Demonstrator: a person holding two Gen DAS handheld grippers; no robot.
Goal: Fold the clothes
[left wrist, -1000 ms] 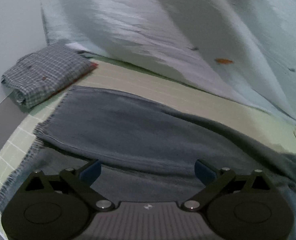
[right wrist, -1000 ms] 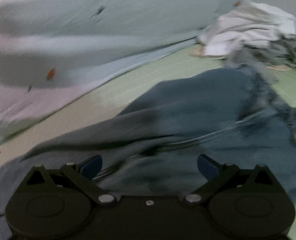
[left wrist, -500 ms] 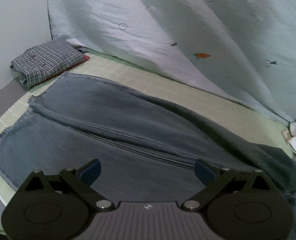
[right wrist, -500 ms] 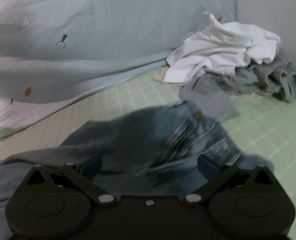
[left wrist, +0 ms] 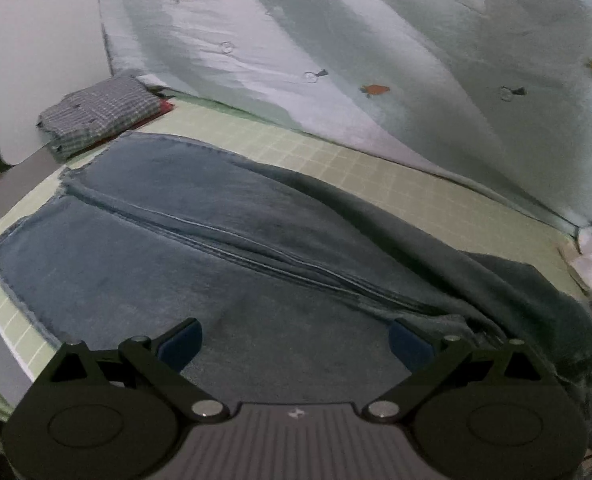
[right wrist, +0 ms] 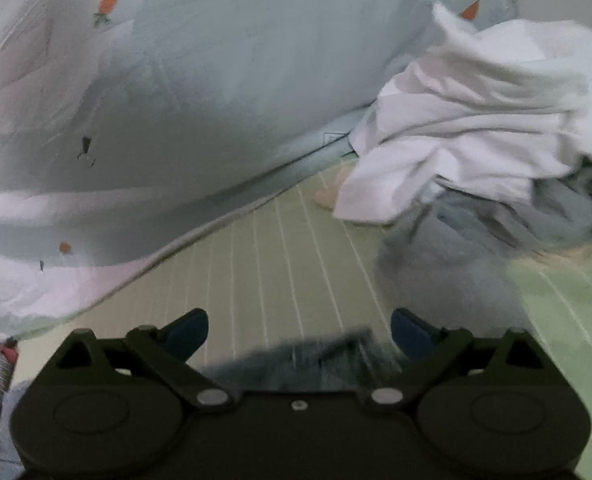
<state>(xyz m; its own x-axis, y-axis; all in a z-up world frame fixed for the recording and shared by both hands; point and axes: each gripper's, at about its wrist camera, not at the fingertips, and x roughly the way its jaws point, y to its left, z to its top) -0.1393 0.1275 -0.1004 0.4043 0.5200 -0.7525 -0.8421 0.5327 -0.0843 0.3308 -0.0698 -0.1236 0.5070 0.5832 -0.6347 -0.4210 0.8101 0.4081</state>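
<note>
In our left wrist view, the jeans (left wrist: pixel 224 248) lie spread flat on the green checked mat (left wrist: pixel 395 176), the two legs side by side with a seam running between them and the frayed hems pointing toward the far left corner. Our left gripper (left wrist: pixel 294 344) hangs above the near leg with its jaws spread wide and nothing between them; the denim fills the whole gap below the blue pads (left wrist: pixel 178 346) but we see no pinch of cloth. On the right, the jeans bunch up into a darker ridge near the waist. Beyond the hems sits a folded checked shirt (left wrist: pixel 100 116), just apart from the jeans, next to a white board (left wrist: pixel 36 60). A pale sheet with small carrot prints (left wrist: pixel 335 52) hangs behind the mat.

In our right wrist view, the right gripper (right wrist: pixel 297 334) is likewise wide apart and empty. A blurred edge of the jeans (right wrist: pixel 307 360) shows low between the fingers (right wrist: pixel 188 332), close to the gripper body; we cannot tell whether it touches them. Ahead lies bare mat (right wrist: pixel 256 264), and to the far right a heap of unfolded clothes (right wrist: pixel 475 128), white cloth on top of grey.
</note>
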